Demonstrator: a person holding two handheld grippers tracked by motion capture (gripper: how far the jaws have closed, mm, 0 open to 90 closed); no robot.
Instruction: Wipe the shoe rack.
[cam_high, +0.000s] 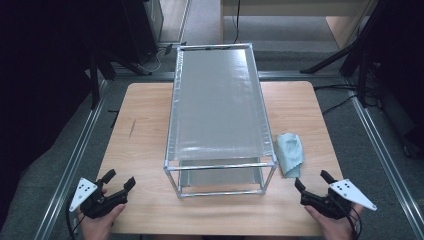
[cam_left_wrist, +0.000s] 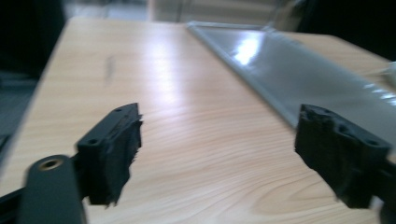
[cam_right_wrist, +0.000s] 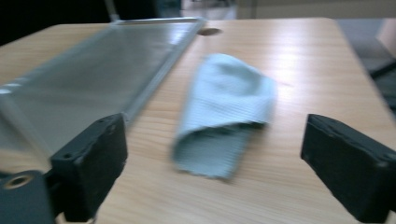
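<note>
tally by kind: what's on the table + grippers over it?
Metal-framed rack: 1
Light green cloth: 1
Hand-held grippers: 2, left hand-held gripper and right hand-held gripper, both open and holding nothing
Total: 4

And there's the cloth (cam_high: 290, 154), a small pale blue-green rag, lying loosely folded on the wooden desk (cam_high: 145, 125), right of centre. It sits just beside the near right corner of the metal-framed rack (cam_high: 220, 107), whether touching its lower rail or not is hard to say. In the right gripper view the cloth (cam_right_wrist: 224, 112) shows a fine ribbed weave, its upper layer doubled over the lower one so a shadowed fold opens toward the near side, with a slightly frayed edge at the bottom. It lies flat and limp, long axis running away across the desk, nothing resting on it, free on the wood.
</note>
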